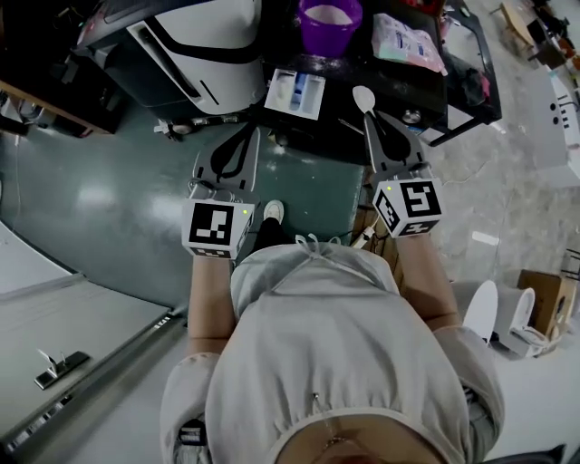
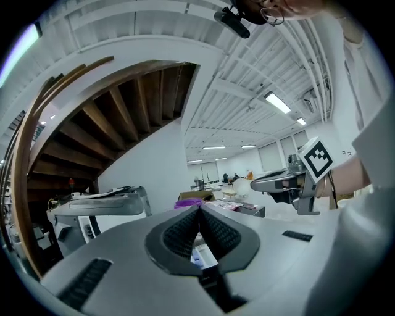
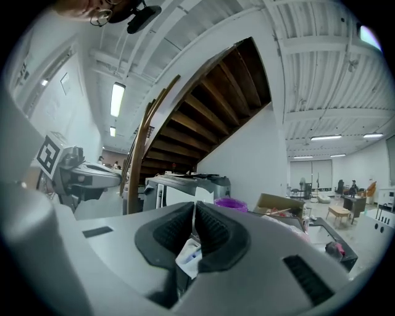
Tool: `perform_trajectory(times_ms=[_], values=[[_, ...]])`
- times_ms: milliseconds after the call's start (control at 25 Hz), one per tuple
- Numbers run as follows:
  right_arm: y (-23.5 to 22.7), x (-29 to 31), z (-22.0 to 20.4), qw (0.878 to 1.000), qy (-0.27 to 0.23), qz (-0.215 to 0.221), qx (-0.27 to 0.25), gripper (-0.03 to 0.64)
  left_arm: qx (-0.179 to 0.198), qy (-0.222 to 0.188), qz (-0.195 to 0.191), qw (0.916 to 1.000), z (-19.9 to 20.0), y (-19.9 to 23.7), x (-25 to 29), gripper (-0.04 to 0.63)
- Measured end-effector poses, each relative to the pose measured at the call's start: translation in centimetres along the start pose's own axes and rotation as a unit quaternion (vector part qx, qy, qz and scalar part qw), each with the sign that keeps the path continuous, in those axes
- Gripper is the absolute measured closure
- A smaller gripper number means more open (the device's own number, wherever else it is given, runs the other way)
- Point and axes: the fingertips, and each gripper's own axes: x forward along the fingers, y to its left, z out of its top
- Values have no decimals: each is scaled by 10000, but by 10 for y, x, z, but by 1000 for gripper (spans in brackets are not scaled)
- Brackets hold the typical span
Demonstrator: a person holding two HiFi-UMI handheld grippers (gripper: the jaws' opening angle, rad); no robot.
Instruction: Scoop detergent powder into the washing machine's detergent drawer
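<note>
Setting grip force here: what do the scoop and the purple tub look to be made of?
The scoop looks like plastic: smooth matte white, with a thin rounded bowl. The purple tub is probably plastic too: uniform colour, thin rim, slight sheen.

I had the right gripper [image 1: 370, 122] clamped on a white scoop [image 1: 363, 97], with the bowl out past the jaw tips and below the purple tub [image 1: 331, 23] of white powder. The left gripper [image 1: 246, 138] had its jaws together, holding nothing. The detergent drawer [image 1: 295, 92] sat just beside the washing machine [image 1: 195, 45]. A plastic packet [image 1: 408, 41] lay right of the tub.
</note>
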Motion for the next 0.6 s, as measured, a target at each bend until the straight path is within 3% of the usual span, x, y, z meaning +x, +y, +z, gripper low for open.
perform_trajectory(times_ms=[320,600], values=[[-2,115,13,9977,77,-674,78,606,-37,-106,-721,9973,-12,106,82,572],[-10,179,14,9950,258,-965,54,606,-42,-196,-1192,9927,-21,153,137,572]])
